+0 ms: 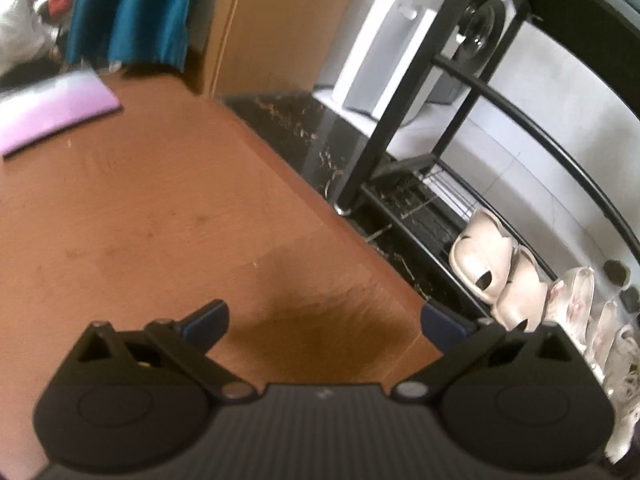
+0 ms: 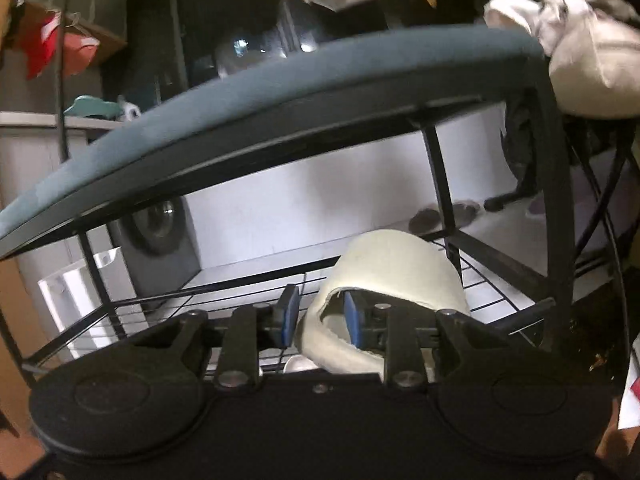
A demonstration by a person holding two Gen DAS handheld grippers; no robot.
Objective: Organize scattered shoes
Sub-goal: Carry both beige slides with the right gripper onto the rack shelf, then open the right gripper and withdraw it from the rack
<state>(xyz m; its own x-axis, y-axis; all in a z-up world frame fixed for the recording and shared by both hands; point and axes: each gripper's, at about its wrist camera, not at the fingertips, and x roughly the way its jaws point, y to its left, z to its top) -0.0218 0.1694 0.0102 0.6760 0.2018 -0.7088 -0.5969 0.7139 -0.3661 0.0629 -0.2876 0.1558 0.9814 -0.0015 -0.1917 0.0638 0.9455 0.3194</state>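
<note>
Black metal rack [image 2: 556, 184] w/ a padded teal top [image 2: 256, 96] fills the R wrist view; its wire shelf [image 2: 484, 300] runs behind the gripper. In the L wrist view the same rack [image 1: 404, 136] stands at right, on a black marble strip [image 1: 304, 140] beside the wood floor [image 1: 160, 208].

Floor takes up most of the L view; a pink mat [image 1: 56, 112] lies far left, teal curtain [image 1: 128, 12] behind it. White box [image 1: 384, 52] and a grey speaker [image 1: 480, 28] sit past the rack.

On the low shelf in the L view: two cream slippers [image 1: 480, 260] side by side, then white sneakers [image 1: 576, 304] next to them toward the right edge.

R gripper [image 2: 318, 320] is narrow, blue pads pinching the rim of a cream slipper [image 2: 392, 272], held in front of the wire shelf, toe pointing away. Whether it touches the shelf: can't tell.

L gripper [image 1: 324, 322] is wide, nothing btwn the pads, angled down over bare floor near the marble edge.

Pile of pale cloth [image 2: 588, 60] sits top right in the R view.
</note>
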